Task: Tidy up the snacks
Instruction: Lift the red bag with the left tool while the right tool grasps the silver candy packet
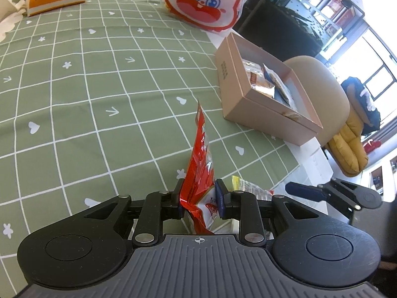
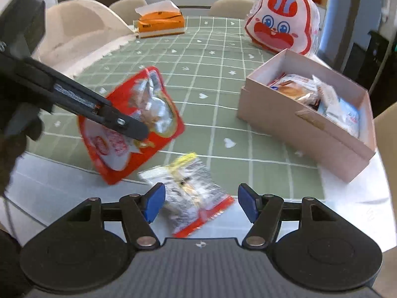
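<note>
My left gripper (image 1: 199, 200) is shut on a red snack packet (image 1: 202, 164) and holds it edge-on above the green checked tablecloth; the same packet (image 2: 131, 124) shows flat in the right wrist view, pinched by the left gripper's fingers (image 2: 129, 124). My right gripper (image 2: 199, 202) is open, its blue pads either side of a clear and red snack packet (image 2: 191, 193) lying at the table's near edge. The pink open box (image 2: 302, 124), with several wrapped snacks inside, sits at the right; it also shows in the left wrist view (image 1: 260, 99).
A white and red rabbit-face bag (image 2: 282, 29) stands behind the box. An orange tissue box (image 2: 161, 23) lies at the far end. Chairs surround the table. The tablecloth (image 2: 211, 74) ends short of the near white table edge.
</note>
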A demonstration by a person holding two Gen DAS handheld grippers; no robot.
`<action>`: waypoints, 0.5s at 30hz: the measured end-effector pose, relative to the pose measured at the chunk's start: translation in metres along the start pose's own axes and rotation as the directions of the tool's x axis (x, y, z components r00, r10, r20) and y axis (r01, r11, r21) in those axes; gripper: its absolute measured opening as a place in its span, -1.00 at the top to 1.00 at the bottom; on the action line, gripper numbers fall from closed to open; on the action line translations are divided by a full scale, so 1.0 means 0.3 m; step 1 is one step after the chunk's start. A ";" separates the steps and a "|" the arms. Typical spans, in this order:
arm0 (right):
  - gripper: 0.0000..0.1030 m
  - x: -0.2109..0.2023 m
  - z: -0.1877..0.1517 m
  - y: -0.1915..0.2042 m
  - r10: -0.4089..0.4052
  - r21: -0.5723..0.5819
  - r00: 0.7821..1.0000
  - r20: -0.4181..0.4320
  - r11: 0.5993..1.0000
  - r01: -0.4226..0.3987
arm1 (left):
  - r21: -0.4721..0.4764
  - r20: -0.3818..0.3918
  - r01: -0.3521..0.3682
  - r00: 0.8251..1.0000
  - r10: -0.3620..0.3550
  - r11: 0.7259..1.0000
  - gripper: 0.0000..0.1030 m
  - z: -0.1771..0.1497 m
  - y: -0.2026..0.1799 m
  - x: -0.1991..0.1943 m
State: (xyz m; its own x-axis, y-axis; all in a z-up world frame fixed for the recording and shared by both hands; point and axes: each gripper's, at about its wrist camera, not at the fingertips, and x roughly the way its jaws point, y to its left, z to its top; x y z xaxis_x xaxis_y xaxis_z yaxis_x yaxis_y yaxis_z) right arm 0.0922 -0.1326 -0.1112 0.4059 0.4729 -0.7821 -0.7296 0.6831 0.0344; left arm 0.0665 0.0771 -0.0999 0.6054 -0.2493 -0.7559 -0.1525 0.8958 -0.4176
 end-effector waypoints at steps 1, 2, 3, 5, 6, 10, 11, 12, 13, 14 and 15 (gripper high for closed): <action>-0.27 0.010 0.002 -0.014 0.008 0.029 1.000 -0.013 1.000 -0.007 | -0.002 -0.001 0.000 1.000 0.000 1.000 0.45 0.000 0.001 0.000; -0.27 0.014 0.004 -0.030 0.037 0.071 0.999 -0.022 0.997 -0.035 | -0.004 -0.002 -0.001 1.000 0.001 1.000 0.45 0.000 0.003 -0.001; -0.27 0.019 0.004 -0.038 0.065 0.098 0.997 -0.032 0.993 -0.062 | -0.007 -0.003 -0.002 1.000 0.002 1.000 0.45 0.001 0.005 -0.002; -0.27 0.032 0.001 -0.036 0.141 0.134 0.988 -0.060 0.982 -0.132 | -0.010 -0.002 -0.008 1.000 0.008 1.000 0.45 0.003 0.010 -0.006; -0.27 0.036 -0.003 -0.022 0.156 0.127 0.986 -0.065 0.981 -0.147 | -0.010 -0.001 -0.011 1.000 0.011 1.000 0.45 0.004 0.013 -0.008; -0.27 0.003 0.001 0.057 0.153 -0.019 0.988 -0.027 0.988 -0.153 | -0.021 0.002 -0.015 1.000 0.015 1.000 0.45 0.005 0.027 -0.012; -0.27 -0.007 0.000 0.064 0.140 -0.055 0.990 -0.007 0.989 -0.140 | -0.024 0.001 -0.014 1.000 0.014 1.000 0.45 0.005 0.029 -0.012; -0.27 -0.016 0.003 0.076 0.123 -0.088 0.992 0.005 0.989 -0.122 | -0.023 0.000 -0.014 1.000 0.014 1.000 0.45 0.004 0.028 -0.012; -0.27 -0.015 0.003 0.086 0.102 -0.130 0.995 0.012 0.987 -0.099 | -0.020 0.000 -0.014 1.000 0.014 1.000 0.45 0.005 0.027 -0.011; -0.27 -0.008 0.004 0.097 0.084 -0.172 0.996 0.016 0.982 -0.080 | -0.019 -0.001 -0.015 1.000 0.015 1.000 0.45 0.007 0.026 -0.011; -0.27 0.004 0.013 0.102 0.077 -0.190 0.997 0.010 0.979 -0.074 | -0.020 -0.001 -0.016 1.000 0.016 1.000 0.45 0.009 0.026 -0.010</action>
State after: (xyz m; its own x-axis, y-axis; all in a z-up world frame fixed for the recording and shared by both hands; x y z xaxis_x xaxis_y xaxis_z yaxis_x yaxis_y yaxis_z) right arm 0.0725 -0.1089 -0.1086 0.3534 0.5297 -0.7711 -0.8490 0.5277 -0.0266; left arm 0.0655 0.0858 -0.0997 0.6018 -0.2359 -0.7630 -0.1772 0.8922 -0.4155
